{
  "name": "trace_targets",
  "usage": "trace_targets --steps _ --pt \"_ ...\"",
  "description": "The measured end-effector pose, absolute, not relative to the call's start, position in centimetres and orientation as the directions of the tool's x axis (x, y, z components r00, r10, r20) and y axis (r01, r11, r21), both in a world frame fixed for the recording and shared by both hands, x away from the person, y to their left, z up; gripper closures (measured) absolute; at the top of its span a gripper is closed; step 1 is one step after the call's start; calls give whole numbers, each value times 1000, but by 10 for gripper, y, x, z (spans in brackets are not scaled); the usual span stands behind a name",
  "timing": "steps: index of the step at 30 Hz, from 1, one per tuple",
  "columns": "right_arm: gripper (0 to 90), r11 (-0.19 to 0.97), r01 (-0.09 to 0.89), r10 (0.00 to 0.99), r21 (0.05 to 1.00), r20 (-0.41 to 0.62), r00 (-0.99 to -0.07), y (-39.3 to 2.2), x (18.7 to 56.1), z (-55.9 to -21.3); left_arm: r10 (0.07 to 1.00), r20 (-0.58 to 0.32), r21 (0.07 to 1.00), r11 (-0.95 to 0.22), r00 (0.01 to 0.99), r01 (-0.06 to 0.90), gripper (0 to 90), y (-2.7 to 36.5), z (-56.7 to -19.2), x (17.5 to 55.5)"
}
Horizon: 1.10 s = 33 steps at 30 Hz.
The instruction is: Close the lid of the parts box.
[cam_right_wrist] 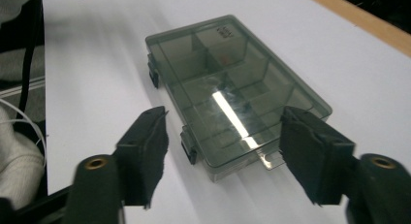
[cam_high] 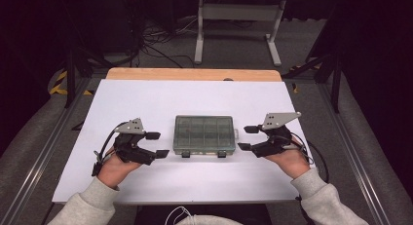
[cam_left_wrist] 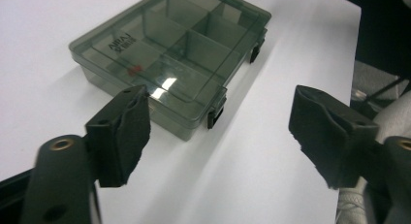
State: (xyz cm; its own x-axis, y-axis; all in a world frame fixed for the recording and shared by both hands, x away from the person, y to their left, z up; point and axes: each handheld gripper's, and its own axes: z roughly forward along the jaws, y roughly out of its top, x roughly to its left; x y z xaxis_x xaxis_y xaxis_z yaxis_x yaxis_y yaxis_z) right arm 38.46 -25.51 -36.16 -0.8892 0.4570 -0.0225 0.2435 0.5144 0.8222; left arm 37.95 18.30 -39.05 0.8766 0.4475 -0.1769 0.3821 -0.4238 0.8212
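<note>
The box (cam_high: 205, 134) is lying flat near the middle of the white sheet (cam_high: 146, 96) that is covering the table (cam_high: 195, 74), its lid down and its 2 dark latches (cam_high: 185, 154) facing the person. Both latches are looking fastened, so the work is judged to be at its very start: nothing is opened, lifted or shifted yet, and the whole job of gripping the box and undoing the latches is still waiting.

The left gripper (cam_high: 157, 144) is hovering just beside the box's left end, with its jaws standing wide apart and nothing between them. In the left gripper view the left gripper (cam_left_wrist: 220, 136) is aiming at the near corner of the box (cam_left_wrist: 169, 54), and a latch (cam_left_wrist: 216, 113) is sitting between the 2 pads but beyond them, so no contact is showing.

The right gripper (cam_high: 248, 138) is mirroring it just beside the right end, also spread wide and empty. In the right gripper view the right gripper (cam_right_wrist: 225, 153) is framing the near corner of the box (cam_right_wrist: 232, 88), with 1 latch (cam_right_wrist: 189, 145) close to the left pad; whether that pad is touching the box cannot be told, though a gap seems likely.

Inside the clear lid, dividers are forming several compartments, and a small red item (cam_left_wrist: 134, 69) is lying in 1 of them.
</note>
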Motion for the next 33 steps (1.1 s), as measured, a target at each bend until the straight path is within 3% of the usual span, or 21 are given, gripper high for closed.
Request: trace_targets --steps 3,9,21,33 --pt "201 460 228 482 858 -26 -876 -264 381 -366 458 -174 845 -385 872 371 171 190 -393 376" --pt "107 386 198 523 901 -37 -851 -277 375 -371 488 -170 885 -306 856 350 119 203 -397 370" --pt "37 291 157 571 944 -40 -820 -294 366 -386 525 -163 935 -188 835 301 68 222 -415 361" --pt "27 214 124 590 969 -27 -807 -306 361 -417 582 -78 963 -165 809 212 30 229 -434 351"
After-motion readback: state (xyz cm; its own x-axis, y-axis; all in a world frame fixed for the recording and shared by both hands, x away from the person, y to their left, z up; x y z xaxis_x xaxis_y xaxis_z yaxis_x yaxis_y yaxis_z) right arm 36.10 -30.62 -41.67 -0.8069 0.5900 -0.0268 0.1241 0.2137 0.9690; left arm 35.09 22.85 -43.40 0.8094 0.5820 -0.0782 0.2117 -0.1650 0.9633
